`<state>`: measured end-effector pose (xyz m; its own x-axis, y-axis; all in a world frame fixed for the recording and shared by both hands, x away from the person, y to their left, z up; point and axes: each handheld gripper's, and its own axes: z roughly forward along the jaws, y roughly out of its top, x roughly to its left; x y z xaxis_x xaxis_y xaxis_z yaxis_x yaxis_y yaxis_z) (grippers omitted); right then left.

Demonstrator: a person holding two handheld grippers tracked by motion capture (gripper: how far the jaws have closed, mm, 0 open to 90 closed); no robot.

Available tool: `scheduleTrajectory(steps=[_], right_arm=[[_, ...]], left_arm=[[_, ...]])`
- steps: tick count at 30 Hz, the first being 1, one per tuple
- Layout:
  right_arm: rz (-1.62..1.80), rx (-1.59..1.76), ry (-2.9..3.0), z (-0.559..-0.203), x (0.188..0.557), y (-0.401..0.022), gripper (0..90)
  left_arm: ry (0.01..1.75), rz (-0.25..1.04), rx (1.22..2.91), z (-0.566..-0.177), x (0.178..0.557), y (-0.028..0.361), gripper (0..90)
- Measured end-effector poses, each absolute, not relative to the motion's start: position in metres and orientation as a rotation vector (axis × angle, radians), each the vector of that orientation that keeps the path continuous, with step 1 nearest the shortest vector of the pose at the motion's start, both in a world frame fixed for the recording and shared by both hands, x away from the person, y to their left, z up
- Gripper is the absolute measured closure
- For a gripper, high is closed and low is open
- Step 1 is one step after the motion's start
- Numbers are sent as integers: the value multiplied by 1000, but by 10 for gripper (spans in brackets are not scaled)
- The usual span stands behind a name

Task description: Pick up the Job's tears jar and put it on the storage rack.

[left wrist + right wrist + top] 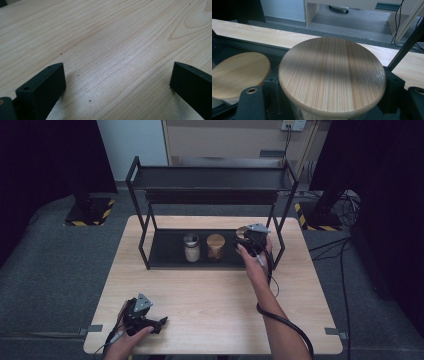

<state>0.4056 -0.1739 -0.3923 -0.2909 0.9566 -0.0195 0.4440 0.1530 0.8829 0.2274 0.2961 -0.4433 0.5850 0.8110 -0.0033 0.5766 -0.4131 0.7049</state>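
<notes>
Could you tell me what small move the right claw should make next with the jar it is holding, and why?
Probably lower the jar onto the rack's bottom shelf and then open. The right claw is shut on it, just right of the wooden-lidded jar and the white jar, in line with that row. The left claw rests open on the table.

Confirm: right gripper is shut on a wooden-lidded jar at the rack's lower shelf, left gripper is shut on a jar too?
Left is wrong. The left gripper is open over the bare table, per the left gripper view. The right gripper does grip the jar.

Wooden table (210, 300) bears black rack (150, 247); three jars (191, 248) on lower shelf
</notes>
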Motion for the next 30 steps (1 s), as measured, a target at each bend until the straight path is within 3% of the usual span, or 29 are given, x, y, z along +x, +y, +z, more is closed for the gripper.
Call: scheduleTrajectory(steps=[30], right_arm=[[1049,1384,1842,-416,421,-169,260]], left_arm=[[1093,445,2144,-443,228,296,0]])
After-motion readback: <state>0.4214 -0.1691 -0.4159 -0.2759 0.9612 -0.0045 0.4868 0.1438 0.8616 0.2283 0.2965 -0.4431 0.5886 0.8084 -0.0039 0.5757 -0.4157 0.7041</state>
